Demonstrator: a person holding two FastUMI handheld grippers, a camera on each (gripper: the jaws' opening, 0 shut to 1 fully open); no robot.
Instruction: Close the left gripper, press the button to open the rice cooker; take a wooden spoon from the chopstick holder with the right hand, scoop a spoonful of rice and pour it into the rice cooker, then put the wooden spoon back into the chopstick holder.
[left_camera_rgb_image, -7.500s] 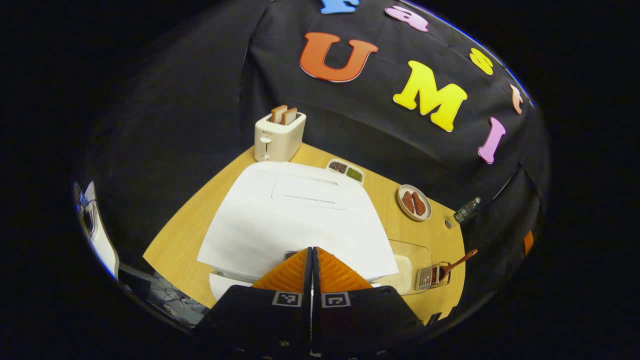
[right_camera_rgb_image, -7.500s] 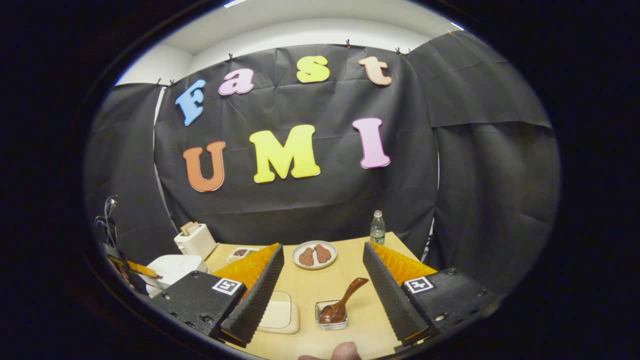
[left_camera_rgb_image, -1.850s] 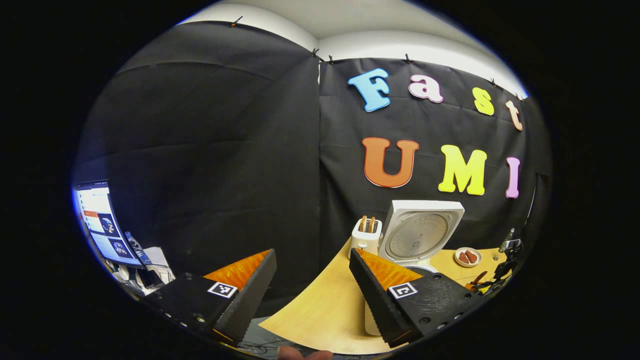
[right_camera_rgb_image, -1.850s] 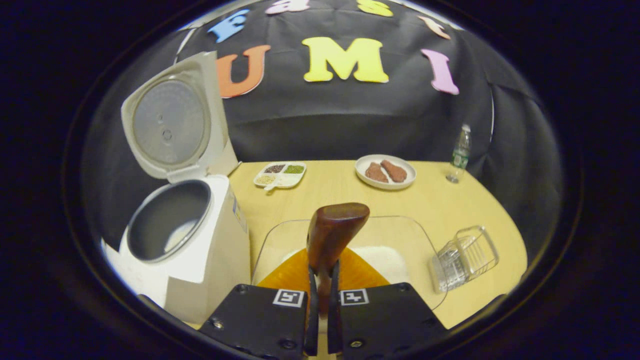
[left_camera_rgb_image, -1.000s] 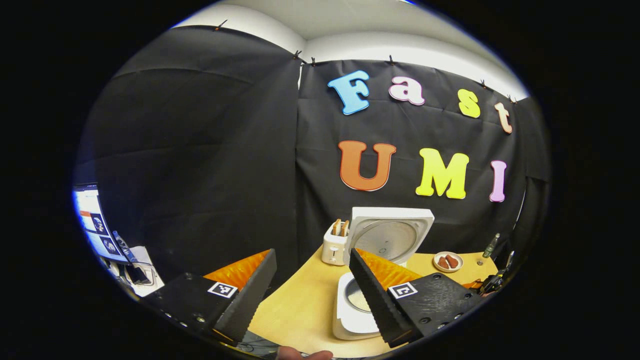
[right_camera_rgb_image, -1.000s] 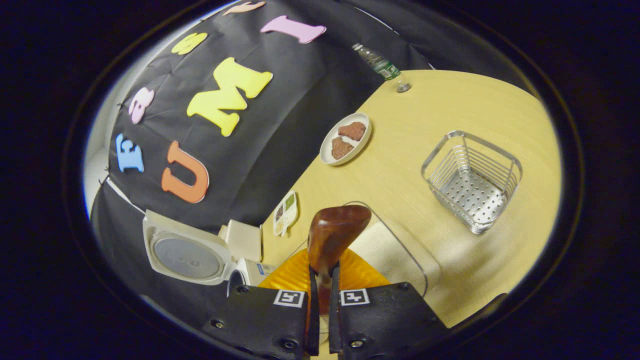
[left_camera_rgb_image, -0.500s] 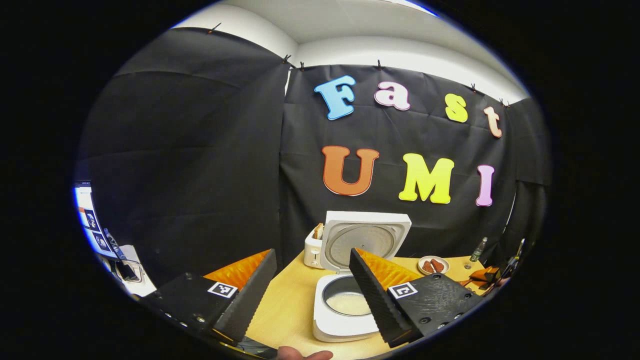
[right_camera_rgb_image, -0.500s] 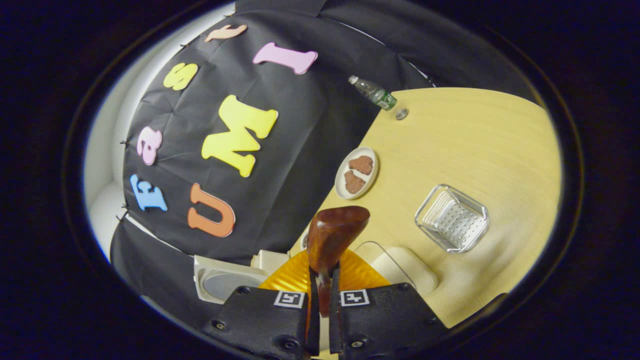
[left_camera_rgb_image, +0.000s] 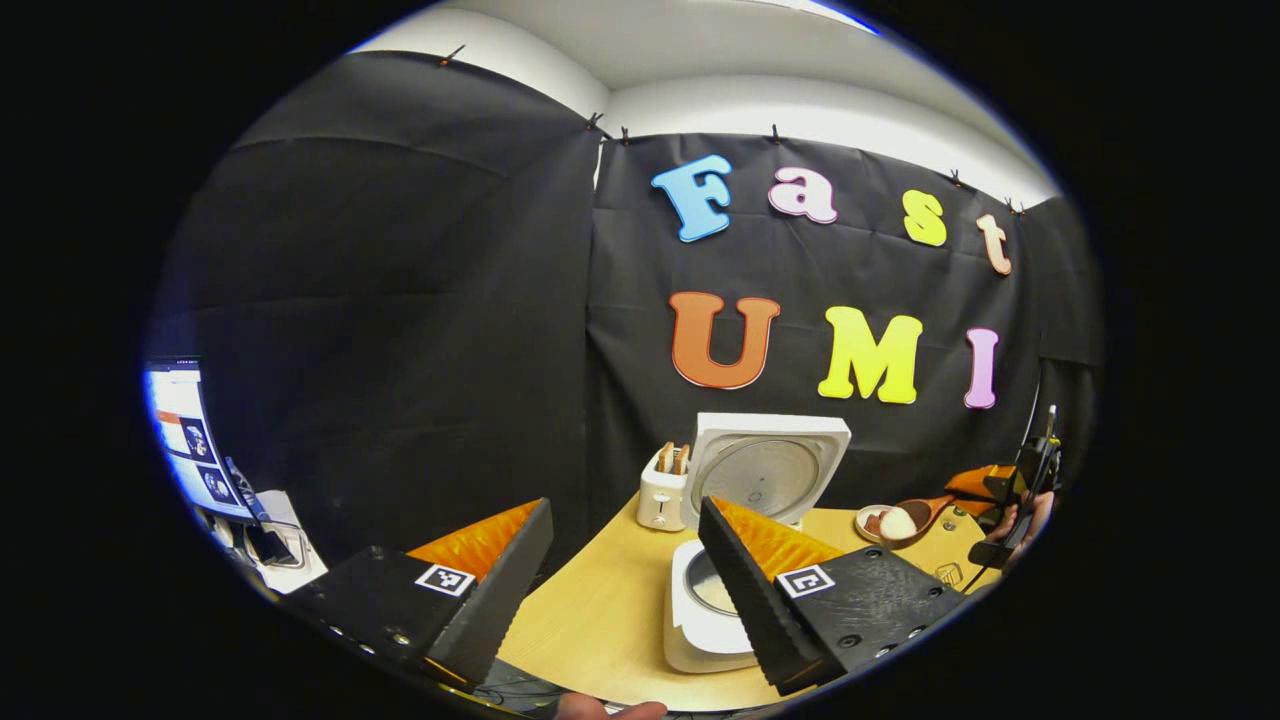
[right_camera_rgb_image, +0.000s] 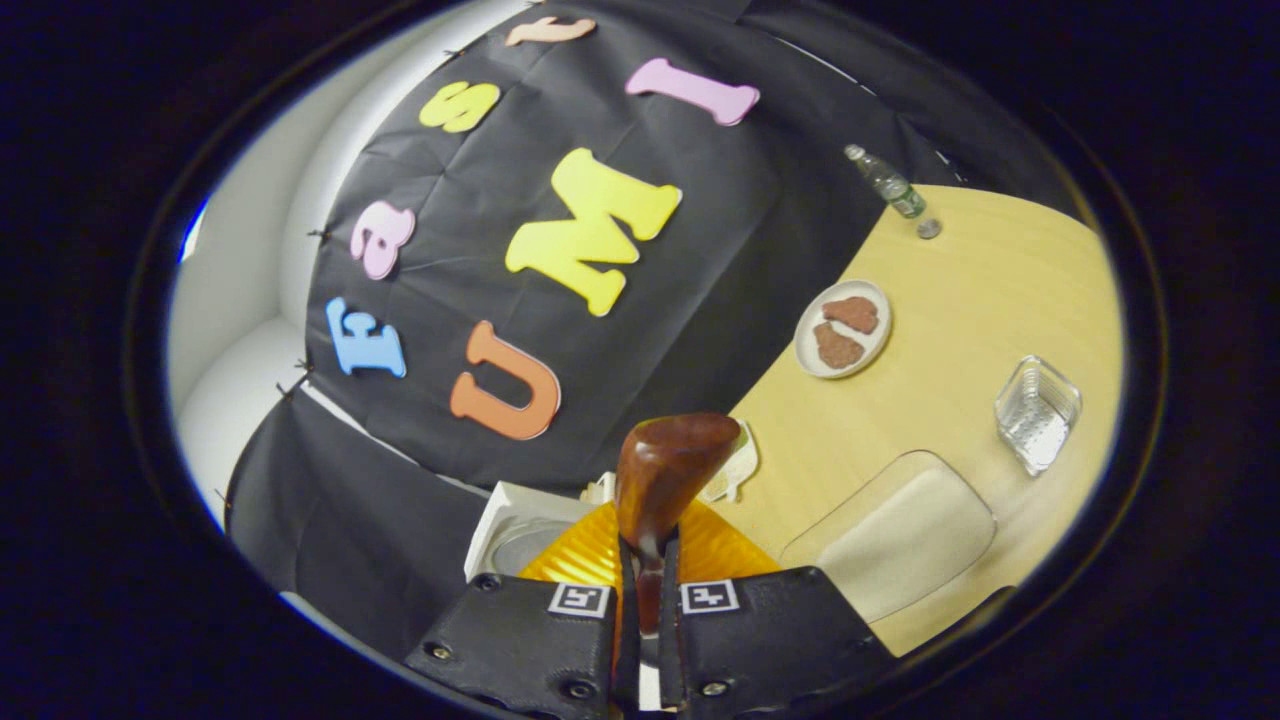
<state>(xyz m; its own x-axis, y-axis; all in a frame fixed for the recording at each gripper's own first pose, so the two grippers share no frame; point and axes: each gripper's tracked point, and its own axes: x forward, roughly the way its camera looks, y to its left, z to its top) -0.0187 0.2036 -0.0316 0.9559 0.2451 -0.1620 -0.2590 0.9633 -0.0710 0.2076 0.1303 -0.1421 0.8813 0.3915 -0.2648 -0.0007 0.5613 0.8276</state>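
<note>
The white rice cooker (left_camera_rgb_image: 700, 625) stands open on the wooden table, its lid (left_camera_rgb_image: 765, 468) upright, with some rice in the pot. My left gripper (left_camera_rgb_image: 620, 565) hangs open in front of it, holding nothing. Off to the right, the wooden spoon (left_camera_rgb_image: 905, 520) carries a heap of white rice above the table, held by my right gripper (left_camera_rgb_image: 1000, 490). In the right gripper view, that gripper (right_camera_rgb_image: 642, 560) is shut on the spoon's handle (right_camera_rgb_image: 668, 470), tilted high over the table. Below lie the glass rice dish (right_camera_rgb_image: 900, 530), the wire chopstick holder (right_camera_rgb_image: 1037, 410) and the cooker lid (right_camera_rgb_image: 515, 540).
A toaster (left_camera_rgb_image: 662, 488) with bread stands behind the cooker. A plate of meat (right_camera_rgb_image: 842, 328), a water bottle (right_camera_rgb_image: 885, 183) with its cap (right_camera_rgb_image: 928, 228) beside it and a seasoning dish (right_camera_rgb_image: 738, 465) sit on the table (right_camera_rgb_image: 1000, 290). A monitor (left_camera_rgb_image: 190, 440) is off the table's left.
My right gripper has risen and swung left with the spoon, away from the rice dish and holder; the spoon with rice now shows in the left gripper view. The left gripper stays open.
</note>
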